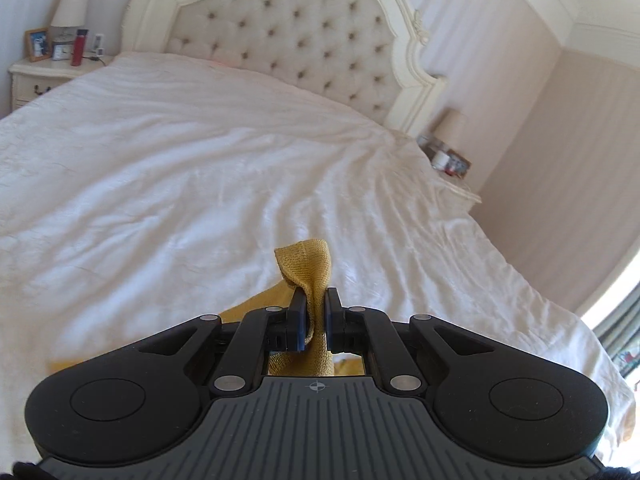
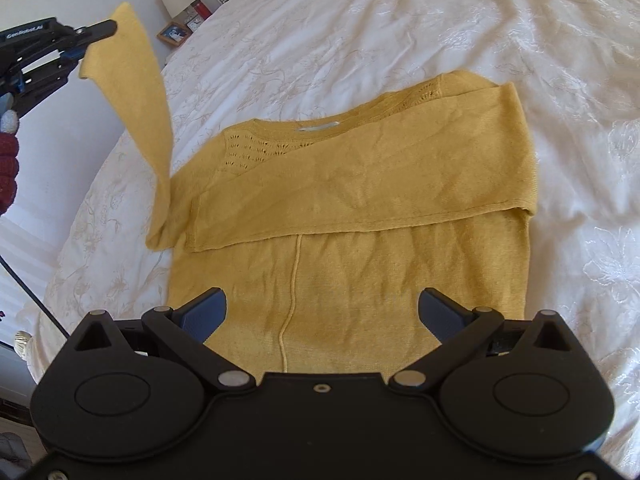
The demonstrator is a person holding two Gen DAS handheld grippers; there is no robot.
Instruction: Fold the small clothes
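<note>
A mustard-yellow knit sweater (image 2: 360, 208) lies flat on the white bedspread (image 2: 440, 40), neckline away from me, with one sleeve folded across its chest. The other sleeve (image 2: 136, 92) is lifted off the bed at the left, its cuff (image 1: 308, 268) pinched in my left gripper (image 1: 316, 304), which is shut on it. That left gripper (image 2: 100, 30) shows at the far left in the right wrist view. My right gripper (image 2: 320, 312) hovers open over the sweater's lower body, with nothing between its fingers.
A tufted cream headboard (image 1: 288, 40) stands at the bed's far end. Nightstands with lamps flank it: one (image 1: 44, 68) with a red bottle and photo frame, another (image 1: 452, 160) at the right. A person's dark red sleeve (image 2: 8, 164) is at the left edge.
</note>
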